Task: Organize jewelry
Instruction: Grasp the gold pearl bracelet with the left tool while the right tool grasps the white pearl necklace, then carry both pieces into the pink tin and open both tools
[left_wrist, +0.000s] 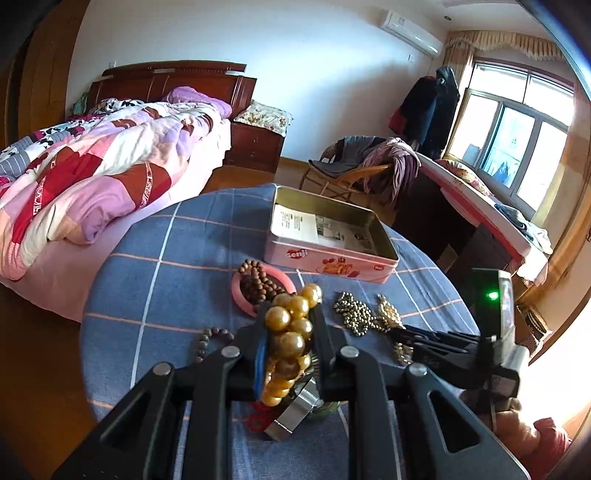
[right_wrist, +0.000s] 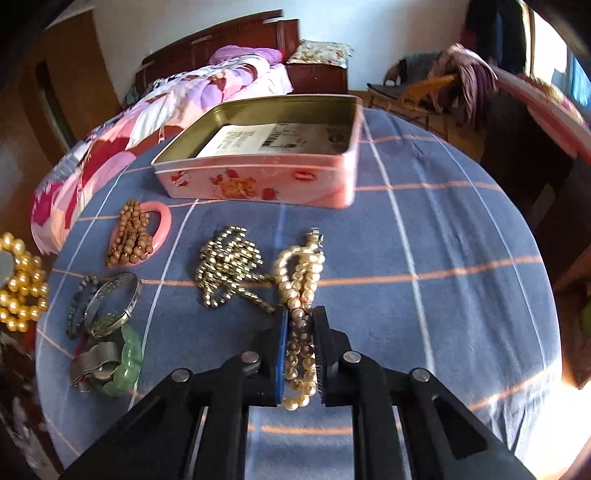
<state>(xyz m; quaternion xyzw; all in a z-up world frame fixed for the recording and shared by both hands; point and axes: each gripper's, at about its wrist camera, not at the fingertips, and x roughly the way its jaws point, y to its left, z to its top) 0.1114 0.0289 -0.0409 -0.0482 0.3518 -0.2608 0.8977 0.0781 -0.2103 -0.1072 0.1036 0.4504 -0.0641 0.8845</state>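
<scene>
My left gripper (left_wrist: 291, 314) is shut on a bunch of large gold beads (left_wrist: 290, 325), held above the blue checked cloth (left_wrist: 166, 266); these beads also show at the left edge of the right wrist view (right_wrist: 22, 284). My right gripper (right_wrist: 300, 314) is shut on a cream pearl necklace (right_wrist: 299, 269) whose far end lies on the cloth. The open pink tin (left_wrist: 332, 264) (right_wrist: 258, 181) stands at the far side with printed paper inside. A gold chain (right_wrist: 229, 266) lies left of the pearls.
Brown wooden beads on a pink ring (right_wrist: 136, 232), a silver bangle (right_wrist: 114, 302), a dark bead bracelet (right_wrist: 75, 302) and a green bangle (right_wrist: 127, 363) lie at the left. A bed (left_wrist: 92, 166) stands beyond the round table, a chair (left_wrist: 354, 166) to the right.
</scene>
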